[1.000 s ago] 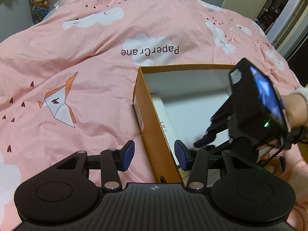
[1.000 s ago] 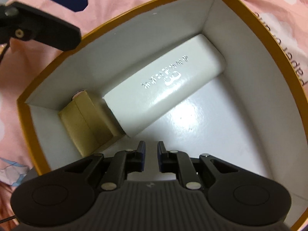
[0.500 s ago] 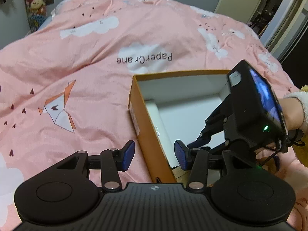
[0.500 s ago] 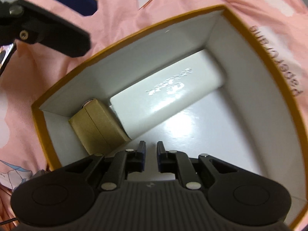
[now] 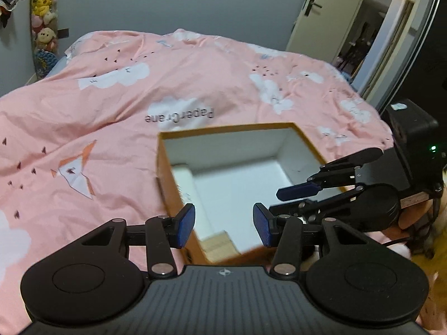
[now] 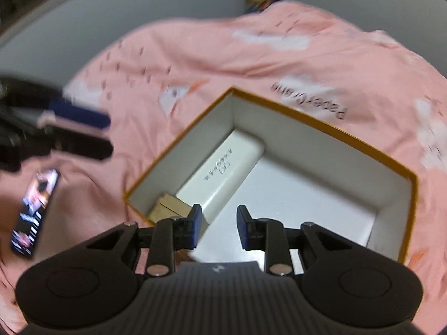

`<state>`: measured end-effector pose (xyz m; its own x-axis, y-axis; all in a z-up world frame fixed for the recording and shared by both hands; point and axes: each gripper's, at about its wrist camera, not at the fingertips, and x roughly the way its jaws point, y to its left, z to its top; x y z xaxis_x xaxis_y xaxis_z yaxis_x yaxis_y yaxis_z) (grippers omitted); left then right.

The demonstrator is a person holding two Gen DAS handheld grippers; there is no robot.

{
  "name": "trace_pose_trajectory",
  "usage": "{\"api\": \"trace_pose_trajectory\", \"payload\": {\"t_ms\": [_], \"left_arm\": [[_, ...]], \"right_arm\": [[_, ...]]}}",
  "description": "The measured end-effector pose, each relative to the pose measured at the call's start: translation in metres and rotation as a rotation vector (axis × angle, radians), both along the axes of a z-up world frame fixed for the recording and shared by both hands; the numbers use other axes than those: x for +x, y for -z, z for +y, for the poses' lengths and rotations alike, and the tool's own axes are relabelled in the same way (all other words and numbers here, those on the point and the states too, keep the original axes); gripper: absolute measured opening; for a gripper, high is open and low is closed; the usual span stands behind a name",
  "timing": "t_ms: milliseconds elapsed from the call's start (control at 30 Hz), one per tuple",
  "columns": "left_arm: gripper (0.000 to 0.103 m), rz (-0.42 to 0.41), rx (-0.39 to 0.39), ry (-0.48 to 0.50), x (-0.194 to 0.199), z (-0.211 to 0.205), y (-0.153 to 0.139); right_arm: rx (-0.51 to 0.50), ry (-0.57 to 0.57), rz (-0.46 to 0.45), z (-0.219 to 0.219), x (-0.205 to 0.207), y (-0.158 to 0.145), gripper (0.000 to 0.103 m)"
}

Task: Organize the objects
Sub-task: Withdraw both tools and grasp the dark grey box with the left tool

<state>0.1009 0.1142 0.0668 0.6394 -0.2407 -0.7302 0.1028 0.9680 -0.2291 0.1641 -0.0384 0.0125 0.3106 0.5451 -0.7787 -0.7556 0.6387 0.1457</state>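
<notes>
An open orange box with a white inside [image 5: 167,178] [image 6: 321,122] lies on the pink bedspread. Inside it a long white box [image 6: 223,173] [image 5: 184,178] lies along the left wall, with a small brown cardboard box [image 6: 170,208] [image 5: 219,244] at its near end. My left gripper [image 5: 223,224] is open and empty above the box's near left corner. My right gripper [image 6: 218,227] is open and empty, raised above the box's near edge. It shows in the left wrist view [image 5: 301,191] at the box's right side.
A phone with a lit screen [image 6: 35,209] lies on the bedspread left of the box. The pink bedspread [image 5: 139,97] spreads all around. A grey wall, hanging plush toys [image 5: 43,14] and an open door [image 5: 329,16] stand behind the bed.
My right gripper has lifted up and back out of the box and its jaws have opened. My left gripper has pulled back and risen a little, still open.
</notes>
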Motion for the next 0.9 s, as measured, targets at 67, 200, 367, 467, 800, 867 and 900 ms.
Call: {"api": "trace_pose_trajectory", "payload": {"t_ms": [67,200,367,467,800,867,900], "left_arm": [[0.056,-0.001,-0.025,-0.003,-0.01,-0.007,0.003],[0.056,0.042,-0.131,-0.023,-0.028,-0.017,0.021],[0.049,0.155,-0.151,-0.048,-0.043,-0.032,0.056],[0.049,0.193,-0.106,-0.061,-0.053,-0.046,0.074],[0.049,0.241,-0.121,-0.077,-0.07,-0.074,0.099],[0.049,0.244,-0.114,-0.093,-0.073,-0.074,0.102],[0.049,0.242,-0.117,-0.101,-0.075,-0.074,0.102]], "right_arm": [[0.054,0.065,-0.004,-0.025,-0.012,-0.016,0.034],[0.086,0.156,-0.02,-0.045,-0.042,-0.001,0.034],[0.129,0.283,0.064,-0.067,-0.077,0.023,0.034],[0.13,0.348,0.117,-0.078,-0.092,0.035,0.034],[0.081,0.415,0.206,-0.09,-0.123,0.073,0.031],[0.071,0.389,0.205,-0.083,-0.126,0.079,0.02],[0.052,0.385,0.203,-0.08,-0.126,0.083,0.017]]}}
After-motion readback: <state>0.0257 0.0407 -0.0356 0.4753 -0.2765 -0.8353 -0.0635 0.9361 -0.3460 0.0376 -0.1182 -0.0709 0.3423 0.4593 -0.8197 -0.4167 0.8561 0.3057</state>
